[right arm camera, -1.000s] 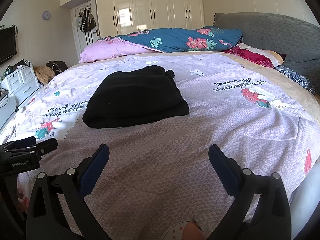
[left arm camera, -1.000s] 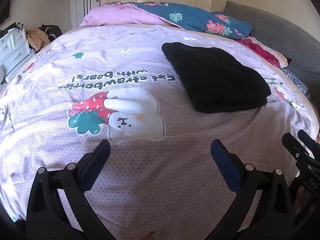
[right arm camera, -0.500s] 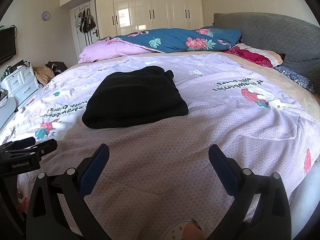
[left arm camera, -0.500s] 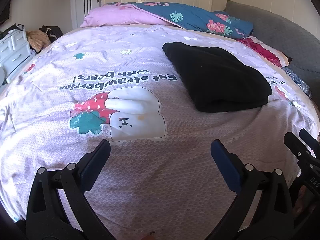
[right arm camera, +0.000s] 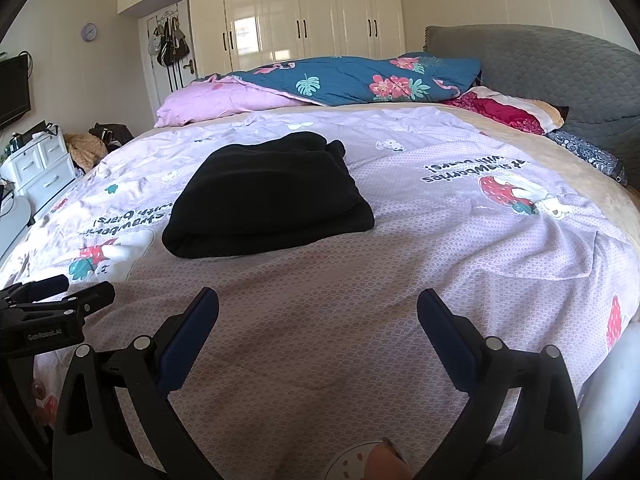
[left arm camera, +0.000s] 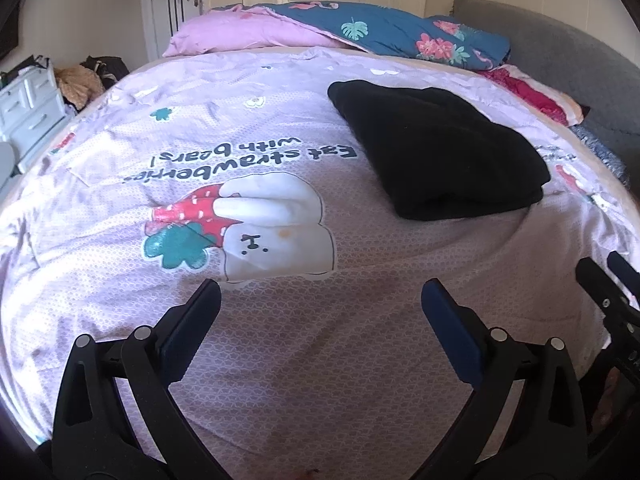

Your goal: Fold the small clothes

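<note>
Black folded garment (left arm camera: 440,148) lies on the lilac printed bedspread (left arm camera: 280,360), upper right of the left wrist frame, centre-left in the right wrist frame (right arm camera: 268,196). Left gripper (left arm camera: 320,300) fingers spread wide, holding nothing, low over bare bedspread. Right gripper (right arm camera: 318,304) likewise spread and empty. Both well short of the garment. Blue floral quilt (right arm camera: 360,80) at frame top.

A lilac bedspread (left arm camera: 280,360) with a strawberry-bear print (left arm camera: 248,232), blue floral quilt (right arm camera: 360,80), white wardrobe (right arm camera: 304,12).
</note>
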`<control>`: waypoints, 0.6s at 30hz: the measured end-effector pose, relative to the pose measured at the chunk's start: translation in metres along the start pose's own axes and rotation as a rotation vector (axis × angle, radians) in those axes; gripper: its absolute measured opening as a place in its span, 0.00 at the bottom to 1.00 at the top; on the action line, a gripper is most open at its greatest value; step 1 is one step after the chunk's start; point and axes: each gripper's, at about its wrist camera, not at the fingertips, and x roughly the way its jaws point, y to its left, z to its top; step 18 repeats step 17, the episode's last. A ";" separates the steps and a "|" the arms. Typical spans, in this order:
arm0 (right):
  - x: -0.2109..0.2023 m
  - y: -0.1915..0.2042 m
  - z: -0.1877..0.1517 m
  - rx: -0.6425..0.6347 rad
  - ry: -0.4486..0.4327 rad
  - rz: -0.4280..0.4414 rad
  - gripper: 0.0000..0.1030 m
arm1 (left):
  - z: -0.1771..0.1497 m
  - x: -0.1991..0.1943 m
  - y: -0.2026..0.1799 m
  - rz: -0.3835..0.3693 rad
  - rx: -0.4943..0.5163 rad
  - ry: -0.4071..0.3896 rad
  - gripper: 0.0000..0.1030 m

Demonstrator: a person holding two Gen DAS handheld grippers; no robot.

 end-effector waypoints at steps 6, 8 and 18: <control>-0.001 -0.002 0.001 0.016 -0.005 -0.006 0.96 | -0.001 -0.004 -0.005 0.009 0.016 -0.012 0.91; -0.003 -0.004 0.003 0.031 -0.011 -0.008 0.96 | 0.000 -0.006 -0.004 0.001 0.010 -0.021 0.91; -0.064 -0.151 0.025 0.286 -0.087 -0.412 0.96 | 0.045 -0.001 0.115 0.092 -0.194 0.057 0.91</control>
